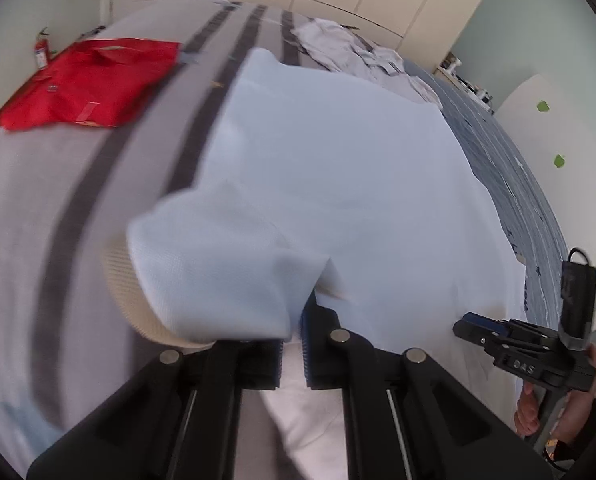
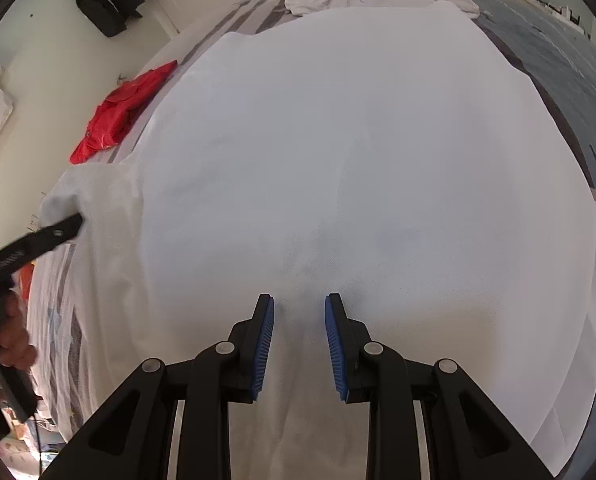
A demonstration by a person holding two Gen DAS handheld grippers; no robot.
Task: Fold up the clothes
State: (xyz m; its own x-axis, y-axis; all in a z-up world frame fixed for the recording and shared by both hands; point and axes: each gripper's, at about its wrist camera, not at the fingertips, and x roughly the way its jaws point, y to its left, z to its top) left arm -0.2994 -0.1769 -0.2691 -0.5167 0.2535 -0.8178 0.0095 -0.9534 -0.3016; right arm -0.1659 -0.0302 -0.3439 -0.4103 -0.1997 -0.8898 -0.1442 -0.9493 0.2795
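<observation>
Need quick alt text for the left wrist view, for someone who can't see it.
The left gripper, shut on the sleeve, lifts it off a pale blue shirt spread on a striped bed. A folded red garment lies beyond; the right gripper is at right.

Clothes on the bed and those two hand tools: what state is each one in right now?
White shirt: spread flat, sleeve lifted.
Red garment: folded, lying aside.
White clothes: crumpled, unfolded.
Left tool: shut on the sleeve.
Right tool: open, over the shirt.
</observation>
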